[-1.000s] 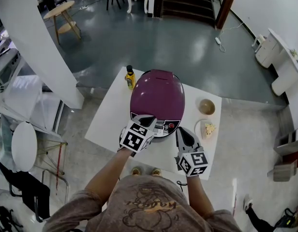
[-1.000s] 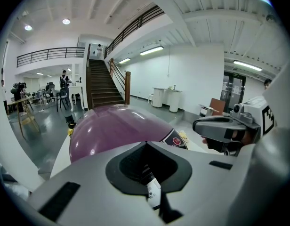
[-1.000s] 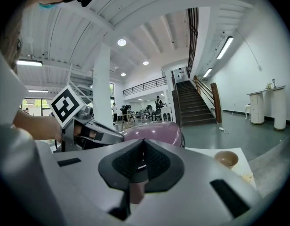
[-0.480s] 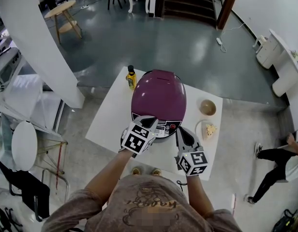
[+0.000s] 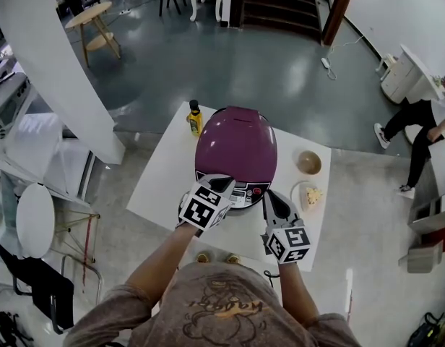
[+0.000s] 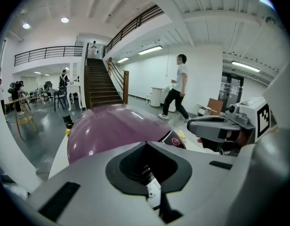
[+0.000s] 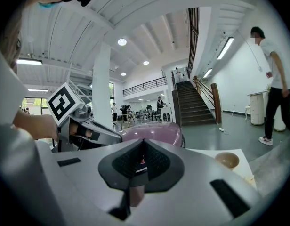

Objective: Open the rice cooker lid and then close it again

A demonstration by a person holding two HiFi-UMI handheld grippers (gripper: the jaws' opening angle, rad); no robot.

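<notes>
- Left gripper: jaws shut, empty; rice cooker lid just ahead, contact unclear.
- Right gripper: jaws together, empty; control panel beyond them, mostly hidden.

Left of the cooker the table lies bare, a wide lane from the near edge to the far one. At the far left a bottle stands just beside the cooker. On the right a bowl and, nearer, a plate crowd the narrow strip. The room above the dome is open. The left gripper and right gripper take up the near front.
</notes>
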